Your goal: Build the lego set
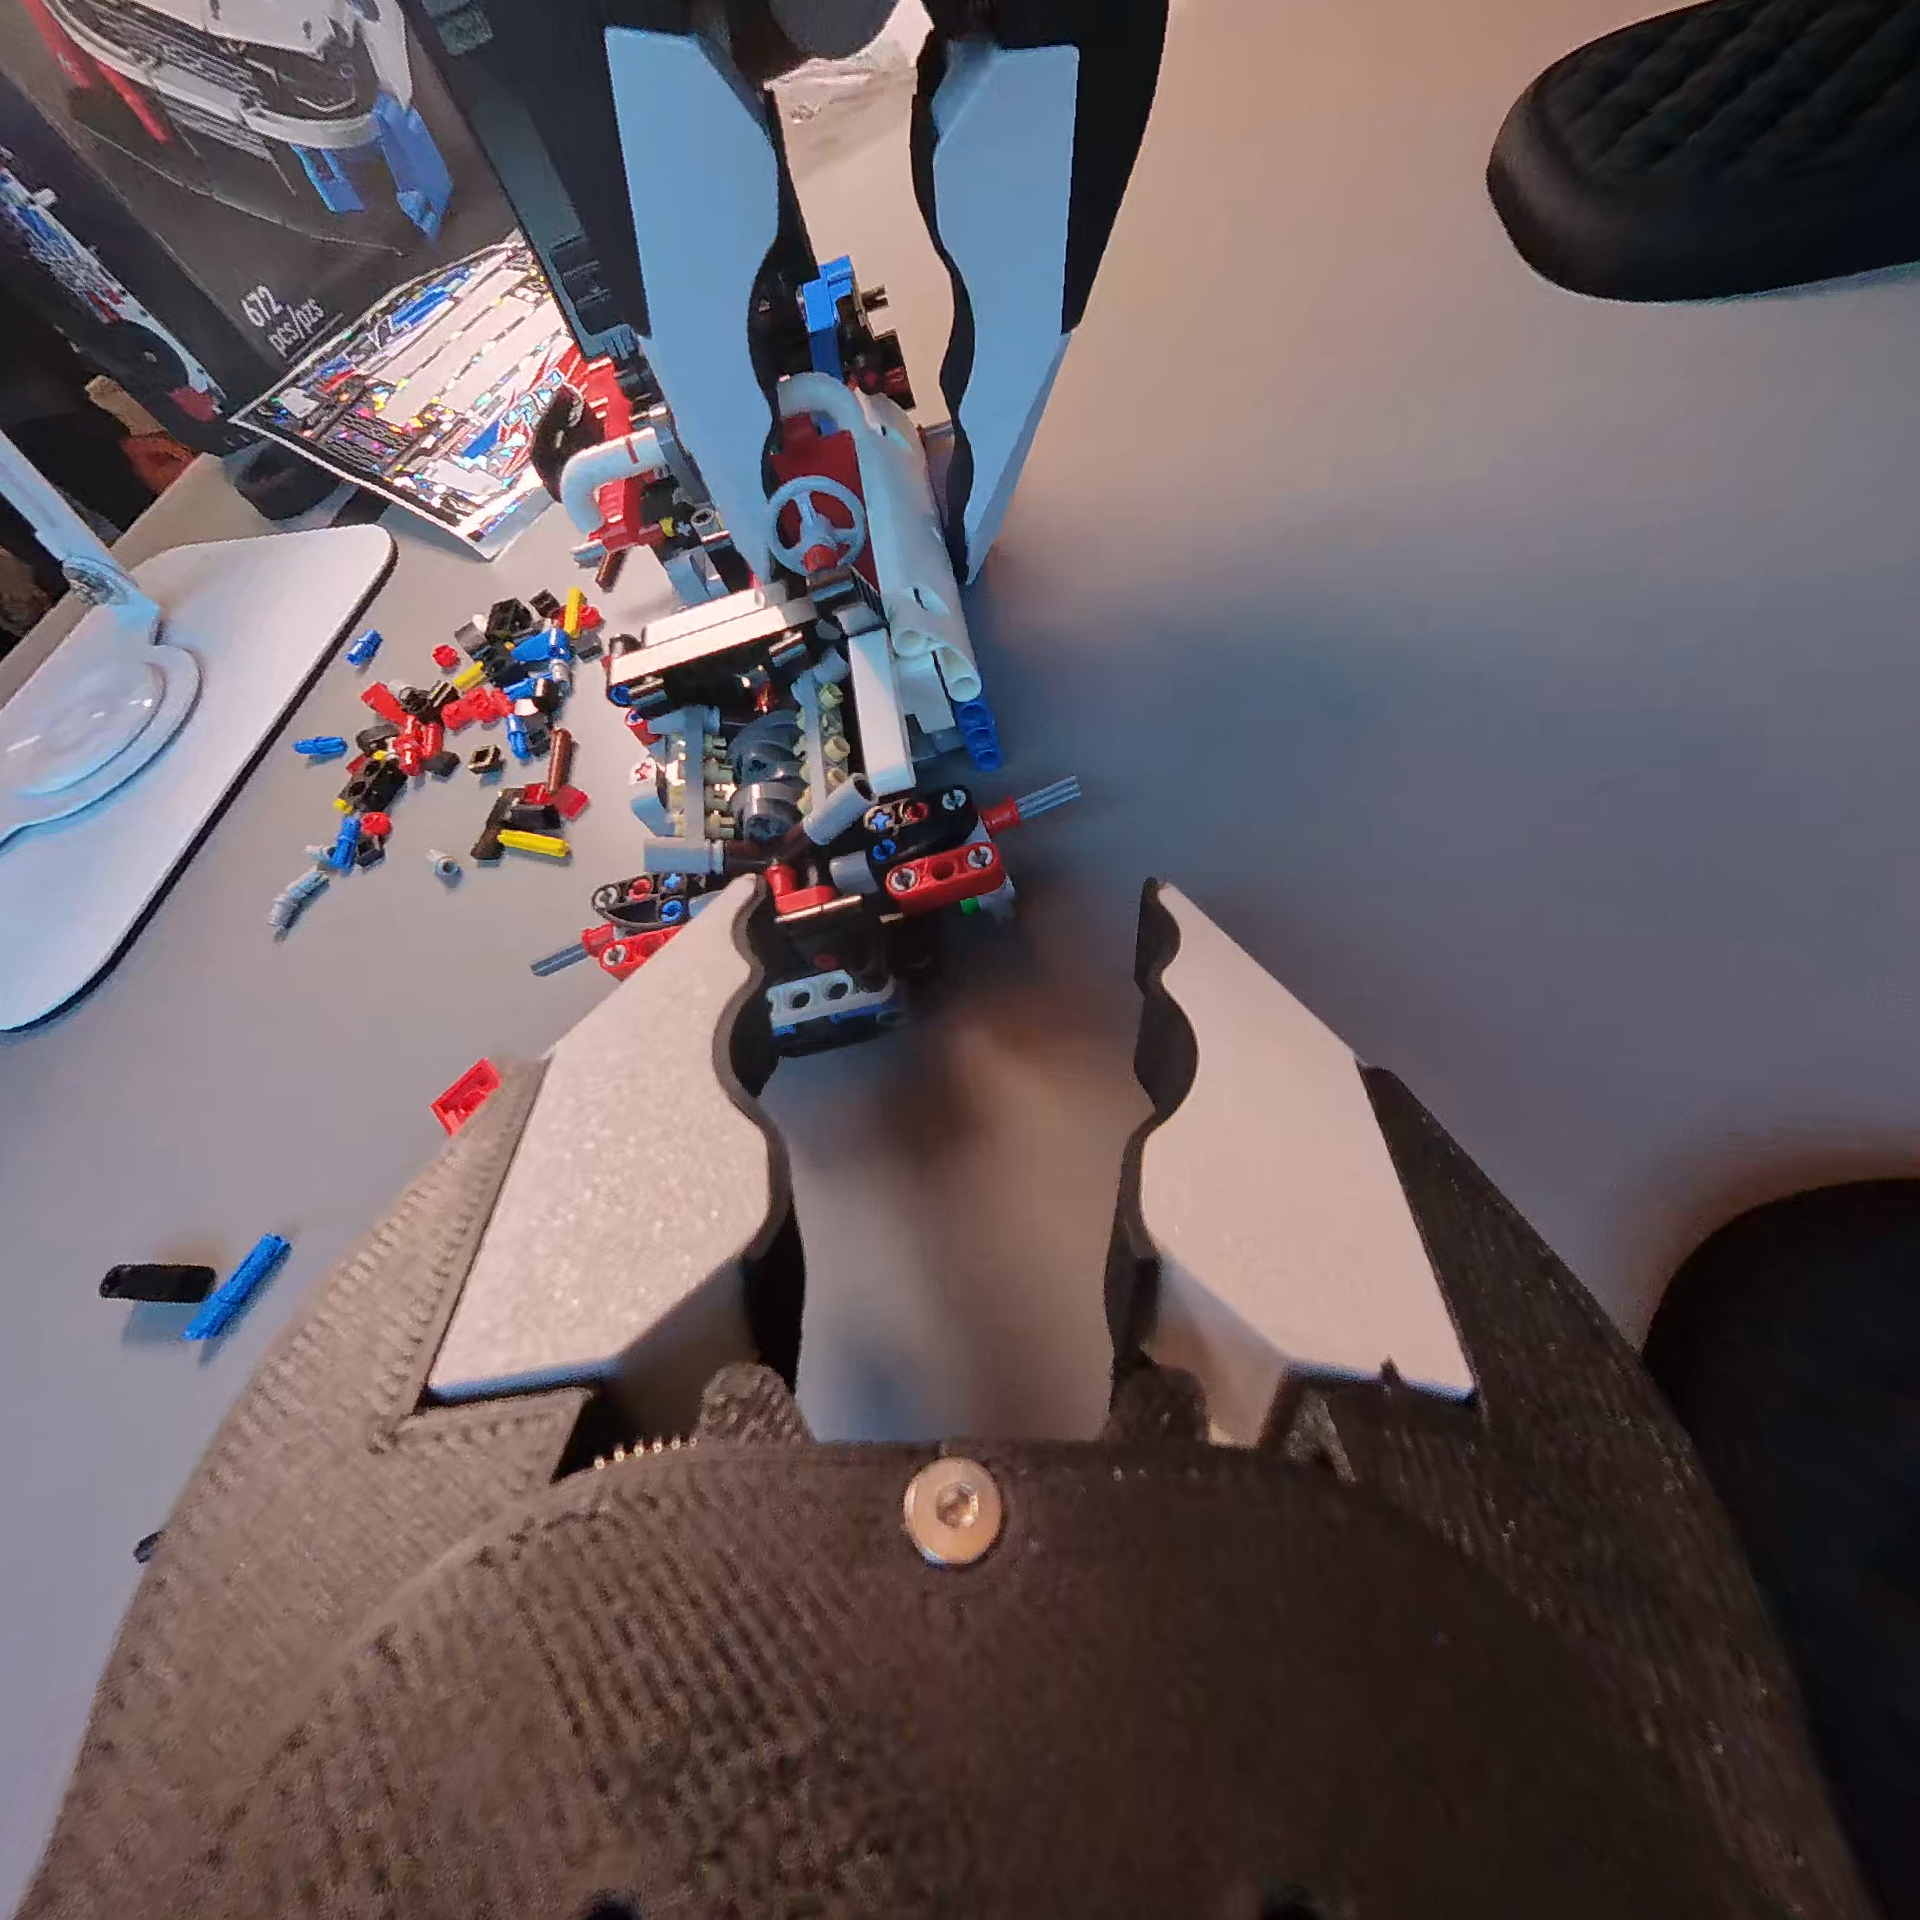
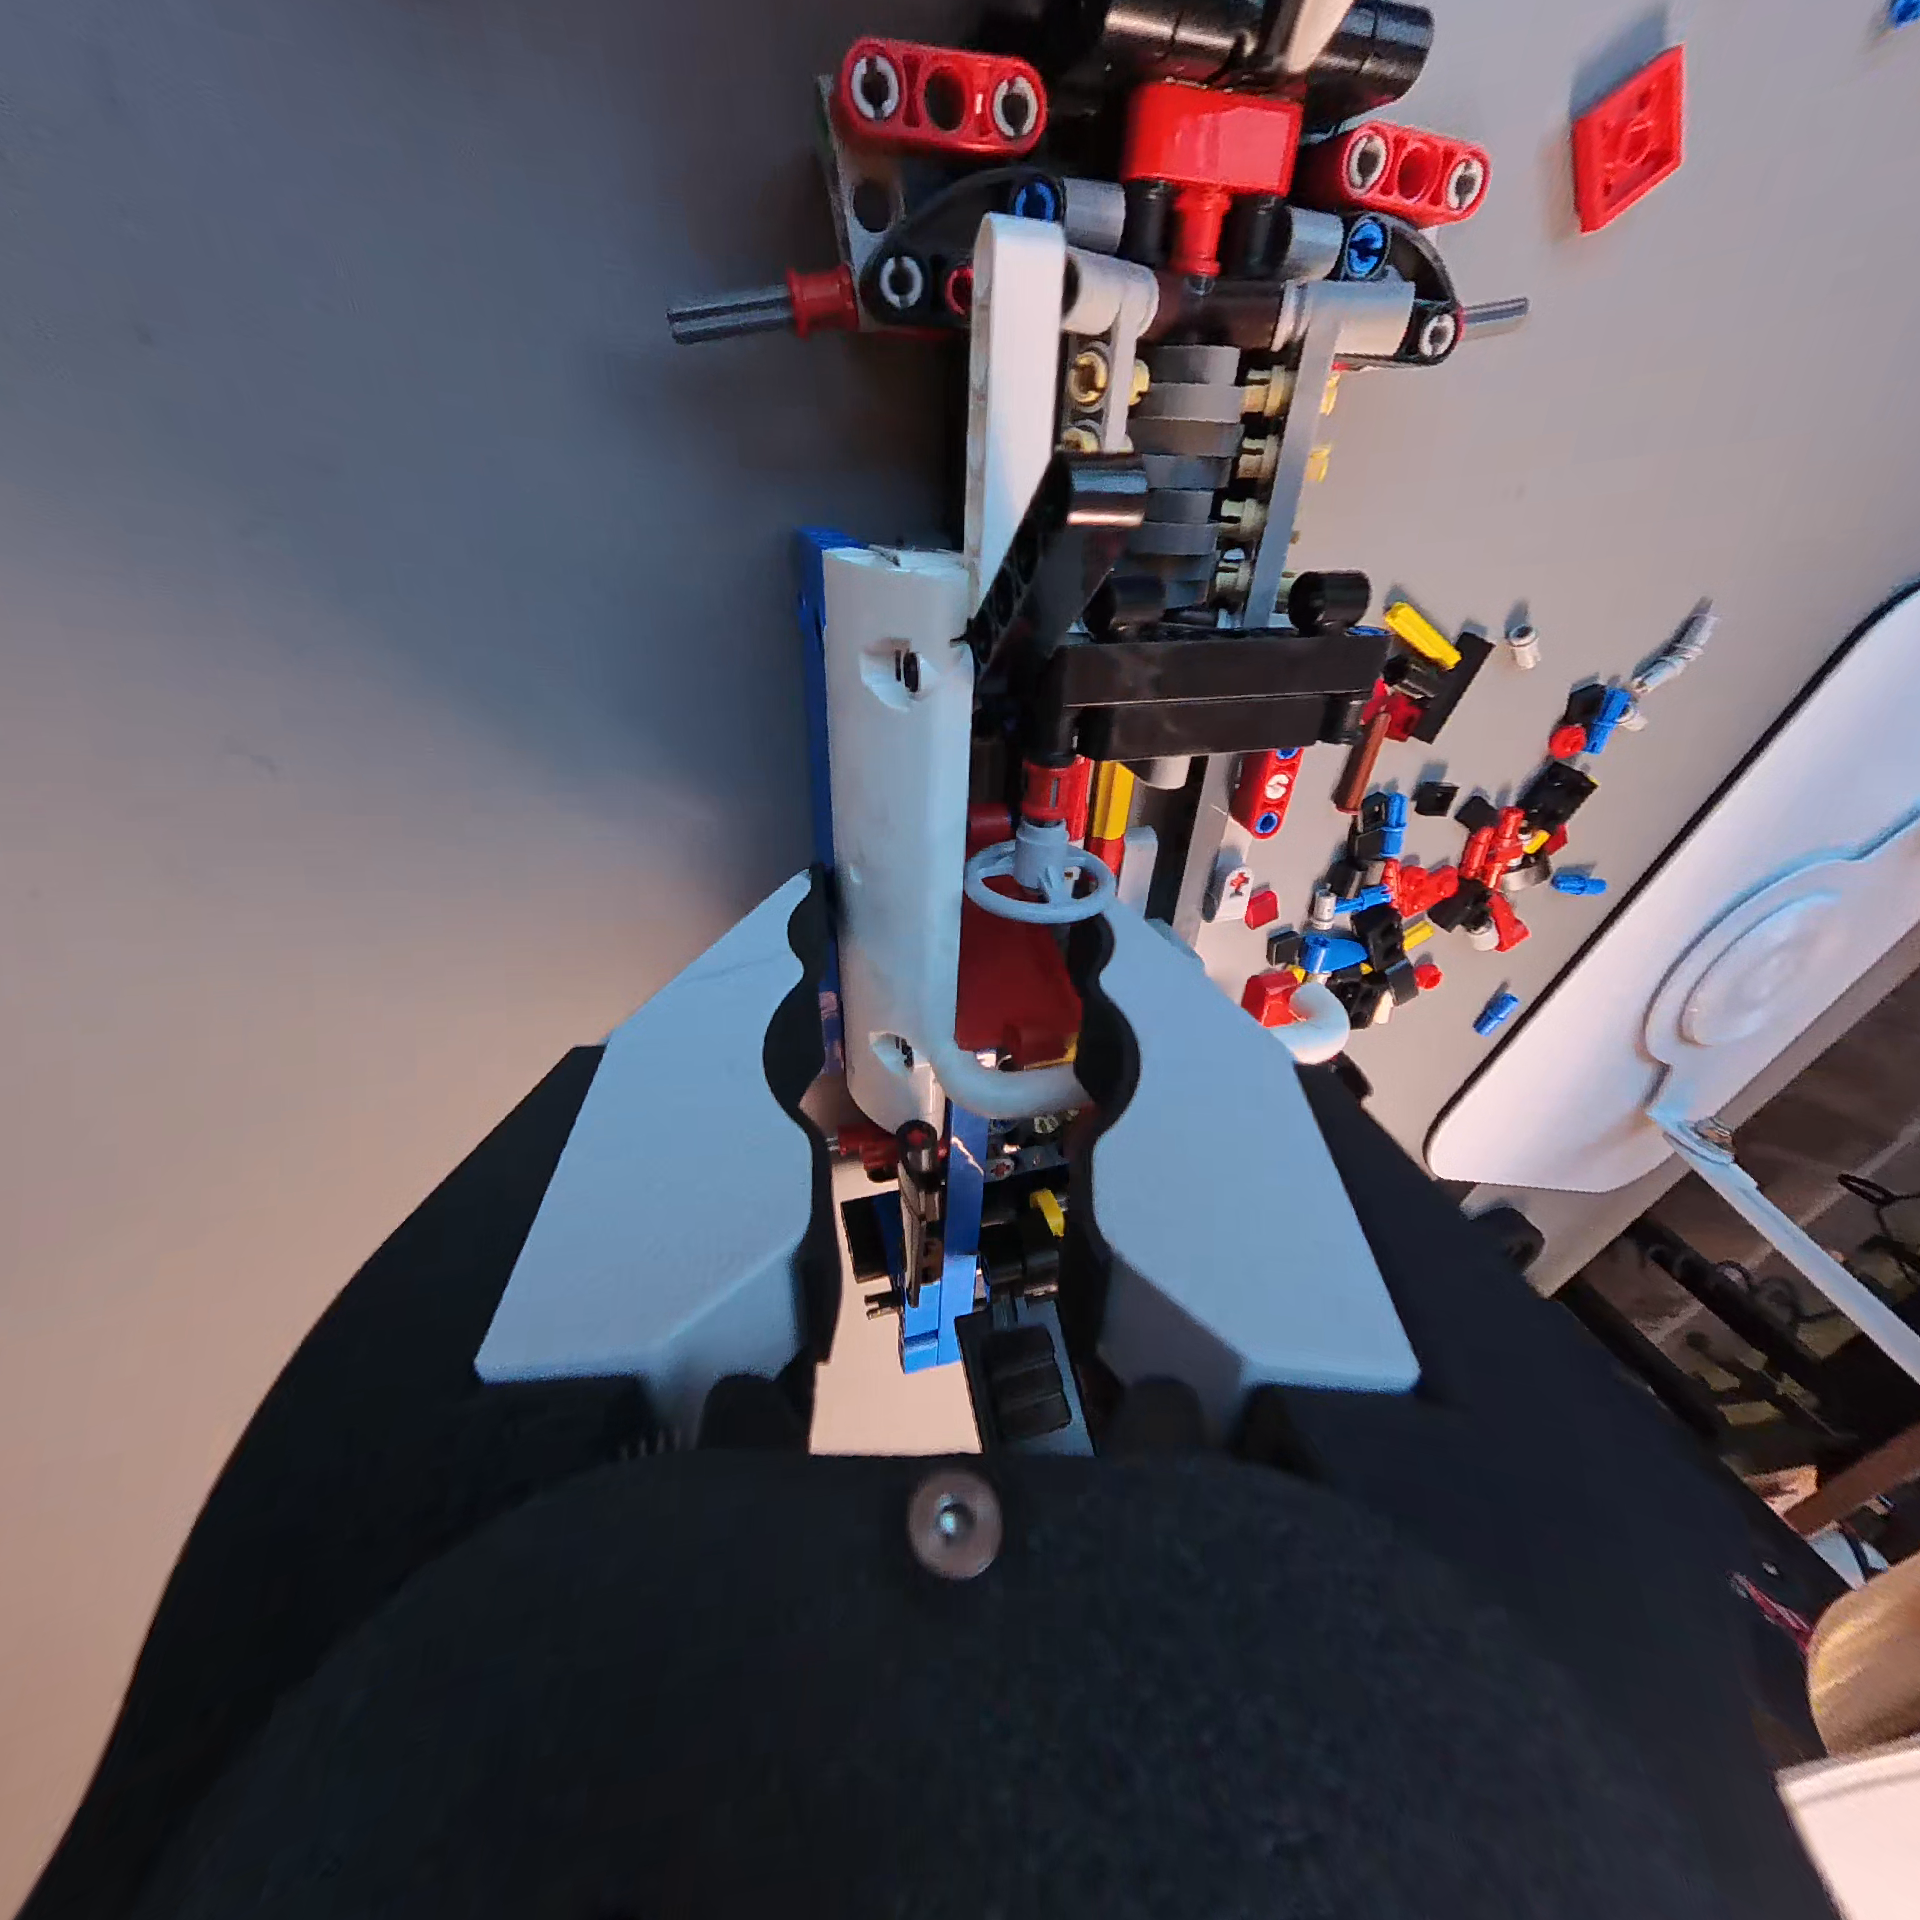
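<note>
The half-built red, white, blue and black lego car chassis (image 1: 821, 707) lies lengthwise on the grey matte tabletop (image 1: 1403, 727), approx. centre. The right gripper (image 2: 951, 997) is clamped across the cockpit end, white side panel against one finger, red seat part against the other. The left gripper (image 1: 951, 904) is spread wide w/ nothing between the fingers; one fingertip sits right at the black-and-red axle end, contact can't be confirmed.

Judged step: chassis is steadied by the right while the left is brought in for a part or a push. For a good result, the right grip should be kept square on the rigid side beams, not on the small grey steering wheel (image 2: 1037, 885), which looks fragile. The left should be closed only once lined up.

Nearby: a scatter of small loose red, blue, black and yellow pins and connectors (image 1: 468, 717) just beside the chassis; a red square plate (image 1: 465, 1093) and a blue pin w/ a black connector (image 1: 237, 1286) near the left gripper; shiny sticker sheet (image 1: 416, 405), dark product box (image 1: 260, 156), white stand base (image 1: 208, 665). The protruding grey axle (image 1: 1044, 798) could be snagged.
</note>
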Demonstrator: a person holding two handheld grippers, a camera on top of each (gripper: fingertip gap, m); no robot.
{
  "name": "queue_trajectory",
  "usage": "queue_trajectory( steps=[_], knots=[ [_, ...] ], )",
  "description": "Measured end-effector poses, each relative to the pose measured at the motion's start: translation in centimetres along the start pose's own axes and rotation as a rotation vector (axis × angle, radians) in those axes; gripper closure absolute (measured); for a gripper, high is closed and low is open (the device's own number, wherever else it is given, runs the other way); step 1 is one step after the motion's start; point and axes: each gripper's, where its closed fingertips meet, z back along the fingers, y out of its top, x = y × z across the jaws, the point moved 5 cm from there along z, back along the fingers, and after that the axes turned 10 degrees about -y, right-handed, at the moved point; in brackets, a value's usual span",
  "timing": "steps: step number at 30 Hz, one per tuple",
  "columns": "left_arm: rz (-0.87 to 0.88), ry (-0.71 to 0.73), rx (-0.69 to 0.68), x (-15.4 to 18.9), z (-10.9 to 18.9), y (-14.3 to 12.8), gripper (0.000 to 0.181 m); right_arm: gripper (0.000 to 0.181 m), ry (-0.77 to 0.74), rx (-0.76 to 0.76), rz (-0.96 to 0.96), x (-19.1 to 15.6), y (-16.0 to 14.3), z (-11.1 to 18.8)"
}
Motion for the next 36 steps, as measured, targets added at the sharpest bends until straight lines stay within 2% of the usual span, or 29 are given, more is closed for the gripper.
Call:
queue_trajectory(
  steps=[1,3,8,12,15,16,17,18,20,21,23,25,27,29,32,36],
  knots=[
    [-0.007,0.007,-0.005,0.0,0.1,0.0,0.111,0.139,0.006,0.008,0.008,-0.1,0.0,0.1],
    [-0.029,0.029,-0.018,-0.1,0.2,-0.1,0.11,0.161,0.036,0.019,0.011,-0.4,0.0,0.7],
    [-0.048,0.054,-0.007,-0.2,-0.3,0.2,0.105,0.165,0.195,0.02,0.009,-1.1,-0.7,1.4],
    [-0.126,0.091,-0.038,0.2,-0.9,0.5,0.098,0.165,0.367,0.078,-0.055,-0.6,-0.8,3.3],
    [-0.289,0.246,-0.071,-0.3,-1.6,1.5,0.106,0.165,0.567,0.136,-0.124,-0.5,-0.4,5.7],
    [-0.337,0.294,-0.072,-0.5,-1.9,2.0,0.114,0.164,0.624,0.158,-0.143,-0.5,-0.3,6.4],
    [-0.371,0.336,-0.077,-0.8,-2.3,2.4,0.13,0.164,0.671,0.178,-0.159,-0.4,-0.2,6.8],
    [-0.398,0.36,-0.084,-1.0,-2.6,2.7,0.137,0.163,0.699,0.178,-0.172,-0.3,-0.3,7.0],
    [-0.368,0.34,-0.062,-1.0,-2.8,3.1,0.138,0.162,0.705,0.172,-0.218,-0.2,-0.6,7.1],
    [-0.322,0.33,-0.046,-1.0,-2.6,3.2,0.138,0.16,0.665,0.197,-0.253,0.1,-0.6,7.4],
    [-0.232,0.319,-0.031,-1.2,-2.2,3.0,0.138,0.147,0.506,0.337,-0.316,1.1,-0.4,9.3],
    [-0.155,0.322,-0.022,-1.1,-1.9,3.0,0.139,0.145,0.257,0.516,-0.447,1.8,0.0,11.7],
    [-0.085,0.325,-0.017,-1.1,-1.6,3.1,0.138,0.148,-0.045,0.621,-0.634,1.6,-0.2,13.2],
    [-0.032,0.33,-0.016,-1.0,-1.6,3.6,0.139,0.152,-0.247,0.656,-0.864,-0.3,-0.7,13.5],
    [0.012,0.338,-0.019,-0.9,-1.9,4.6,0.138,0.157,-0.423,0.678,-1.13,-3.4,-0.8,12.7],
    [0.061,0.342,-0.039,-0.3,-2.5,6.2,0.138,0.166,-0.696,0.698,-1.306,-5.1,-1.4,12.5]
  ],
)
